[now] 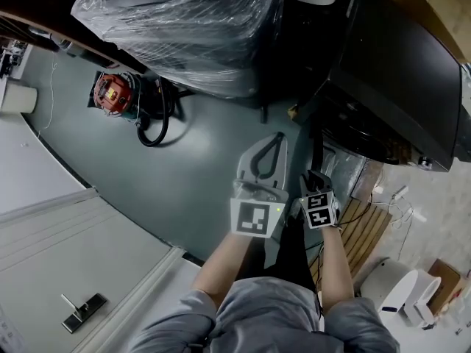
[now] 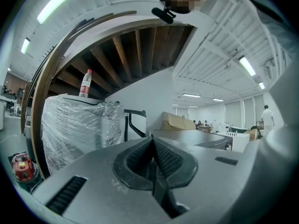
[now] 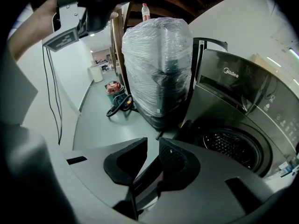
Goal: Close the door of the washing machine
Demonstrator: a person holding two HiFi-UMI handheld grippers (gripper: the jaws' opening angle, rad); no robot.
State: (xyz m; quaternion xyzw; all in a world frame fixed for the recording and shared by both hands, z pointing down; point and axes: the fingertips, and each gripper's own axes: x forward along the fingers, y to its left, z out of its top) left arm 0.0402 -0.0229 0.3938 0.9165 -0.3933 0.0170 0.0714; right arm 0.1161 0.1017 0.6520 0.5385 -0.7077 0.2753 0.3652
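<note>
Left gripper (image 2: 153,143) pressed together on nothing, right gripper (image 3: 153,146) slightly spread and empty, aimed toward the Midea washing machine (image 3: 261,125). Its door (image 3: 231,85) stands raised above the exposed drum (image 3: 229,146), so the closing is yet to be done.

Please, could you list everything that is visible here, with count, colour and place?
washing machine: one, dark grey, at right, door open
wrapped bulky object: one, clear film, beside the machine
bottle: one, clear with red cap, on the wrapped object
device: one, red, on the floor at left
cable: one, black, beside the device
left gripper: one, grey, jaws together, empty
right gripper: one, grey, jaws slightly apart, empty
</note>
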